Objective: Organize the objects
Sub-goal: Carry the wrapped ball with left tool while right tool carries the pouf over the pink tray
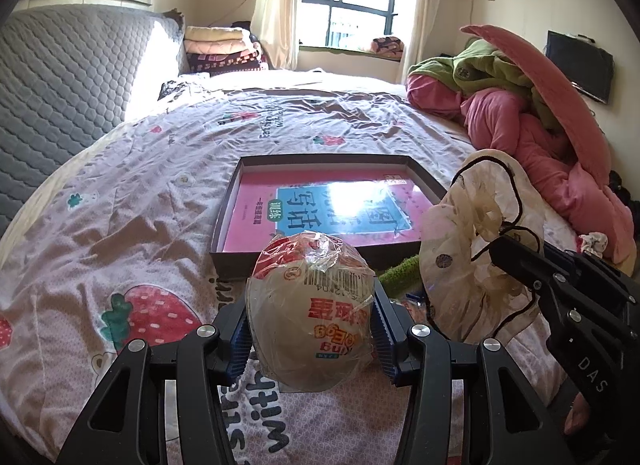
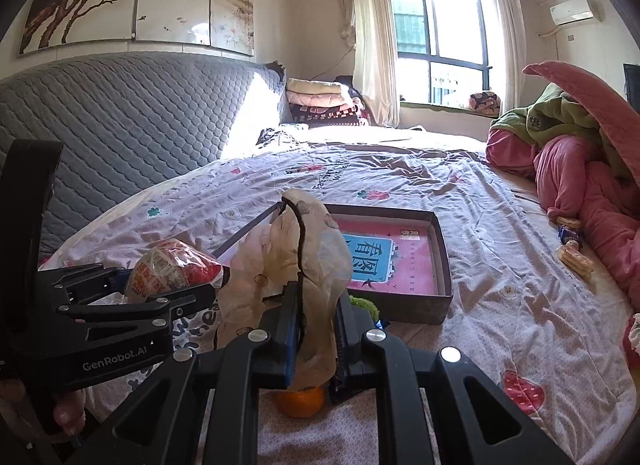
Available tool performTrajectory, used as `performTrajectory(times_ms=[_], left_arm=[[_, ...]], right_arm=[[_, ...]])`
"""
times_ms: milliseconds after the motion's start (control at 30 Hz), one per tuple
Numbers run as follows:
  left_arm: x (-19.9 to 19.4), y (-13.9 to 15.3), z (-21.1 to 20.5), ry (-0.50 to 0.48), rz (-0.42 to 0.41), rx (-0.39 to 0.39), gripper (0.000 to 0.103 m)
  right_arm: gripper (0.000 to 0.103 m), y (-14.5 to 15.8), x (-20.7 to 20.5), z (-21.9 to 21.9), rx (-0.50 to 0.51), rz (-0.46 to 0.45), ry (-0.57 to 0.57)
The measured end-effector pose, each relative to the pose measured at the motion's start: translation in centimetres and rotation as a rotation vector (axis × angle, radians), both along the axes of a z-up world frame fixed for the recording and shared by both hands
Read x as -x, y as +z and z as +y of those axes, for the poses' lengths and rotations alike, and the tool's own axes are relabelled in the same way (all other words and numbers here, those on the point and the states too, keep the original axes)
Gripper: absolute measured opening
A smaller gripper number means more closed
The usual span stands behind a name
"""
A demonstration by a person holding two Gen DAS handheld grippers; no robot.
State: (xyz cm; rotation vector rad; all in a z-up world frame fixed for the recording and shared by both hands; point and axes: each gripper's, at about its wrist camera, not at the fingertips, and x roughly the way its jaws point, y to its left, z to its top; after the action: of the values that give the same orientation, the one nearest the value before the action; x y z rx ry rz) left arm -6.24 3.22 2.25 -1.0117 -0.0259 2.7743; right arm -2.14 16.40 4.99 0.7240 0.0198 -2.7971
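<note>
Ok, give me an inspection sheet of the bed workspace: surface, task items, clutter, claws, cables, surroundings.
Surface: bed sheet with strawberry print, wrinkled.
Job's things: dark shallow box holding a pink book; wrapped bowl-shaped package; cream fabric piece with dark trim.
Clutter: orange below the right claw; snack packets by the pink bedding; green fuzzy item against the box's near wall.
Grippers: left claw shut on the package; right claw shut on the fabric.
Cables: nothing seen.
Surroundings: grey quilted headboard, window, folded blankets, air conditioner.
</note>
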Motion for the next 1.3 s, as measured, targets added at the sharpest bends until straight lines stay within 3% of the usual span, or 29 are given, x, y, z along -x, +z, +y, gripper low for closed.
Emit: performTrajectory(times_ms=[1300], left_arm=[[11.6,-0.6,-1.6,0.099,-0.005,0.006,0.053]], right_arm=[[0.016,0.8,11.4,4.0,-0.034,0.006,-0.081]])
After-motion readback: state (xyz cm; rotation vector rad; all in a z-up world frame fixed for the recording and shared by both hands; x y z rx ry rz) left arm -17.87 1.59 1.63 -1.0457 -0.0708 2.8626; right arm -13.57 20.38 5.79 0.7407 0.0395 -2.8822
